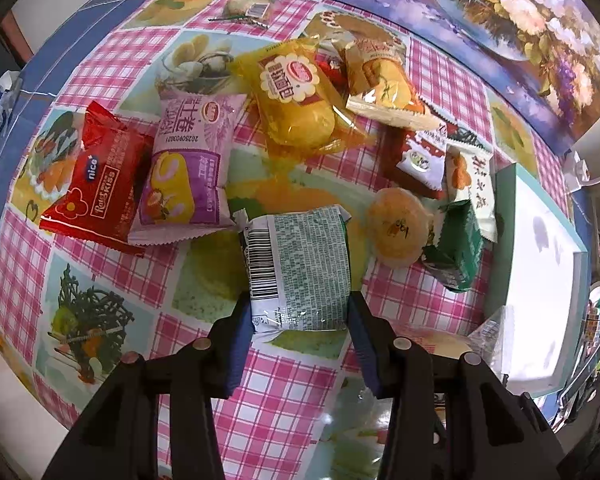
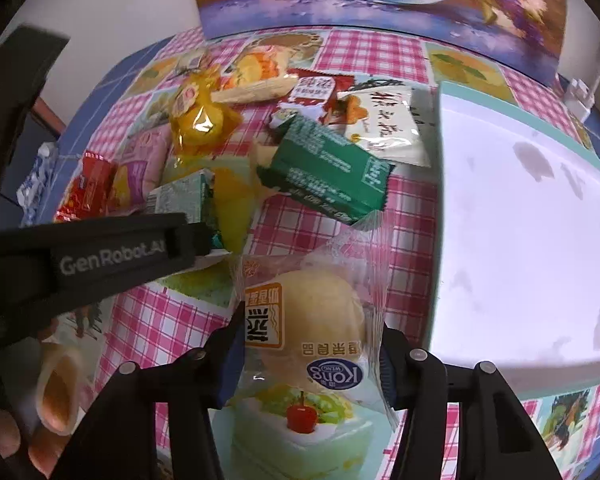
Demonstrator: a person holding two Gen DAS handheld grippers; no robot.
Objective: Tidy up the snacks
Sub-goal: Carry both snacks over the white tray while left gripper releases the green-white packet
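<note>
Where snacks [image 1: 300, 104] lie, checked tablecloth [image 1: 148, 276] shows.

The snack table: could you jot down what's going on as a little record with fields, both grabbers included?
Surface: checked tablecloth
Left gripper: shut on a green-and-white packet, barcode side up
Right gripper: clear-wrapped bun between its jaws
Loose snacks: red packet, purple packet, yellow packet, dark green packet
Container: white tray, teal rim, no snacks inside
</note>
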